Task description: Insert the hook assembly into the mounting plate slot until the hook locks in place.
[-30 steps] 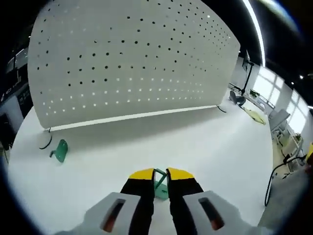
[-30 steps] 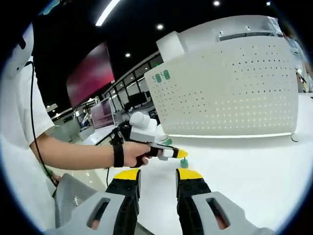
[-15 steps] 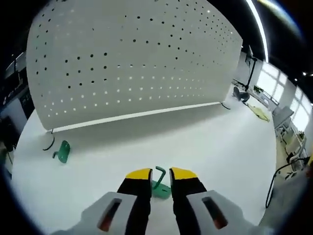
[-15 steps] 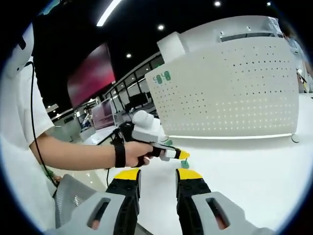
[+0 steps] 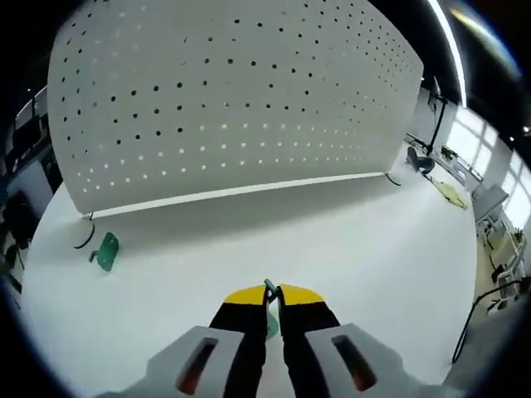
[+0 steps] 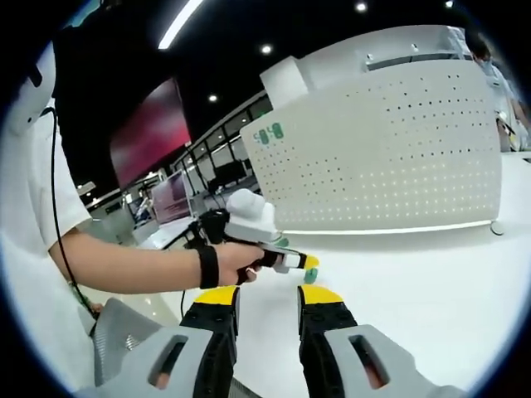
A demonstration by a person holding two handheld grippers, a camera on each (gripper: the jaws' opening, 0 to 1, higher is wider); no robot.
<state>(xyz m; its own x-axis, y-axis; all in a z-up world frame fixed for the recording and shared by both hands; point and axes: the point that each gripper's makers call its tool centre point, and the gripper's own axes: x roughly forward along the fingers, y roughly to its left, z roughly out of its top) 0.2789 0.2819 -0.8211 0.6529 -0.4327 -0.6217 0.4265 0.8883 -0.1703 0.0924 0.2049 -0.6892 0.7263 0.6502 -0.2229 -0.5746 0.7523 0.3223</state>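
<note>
The left tongs (image 5: 272, 292) reach low over the white desk (image 5: 348, 240), tips pinched together on a small green hook (image 5: 270, 290) that pokes up between the yellow pads. In the right gripper view a hand (image 6: 228, 261) with a black wristband holds these tongs level, tips pointing toward the white pegboard (image 6: 390, 157). The right tongs (image 6: 270, 297) hang back near the desk's near edge, jaws spread wide with nothing between them. The pegboard stands upright along the desk's far edge. A second green hook (image 5: 105, 251) lies near the board's left corner, well apart from the clenched tongs.
</note>
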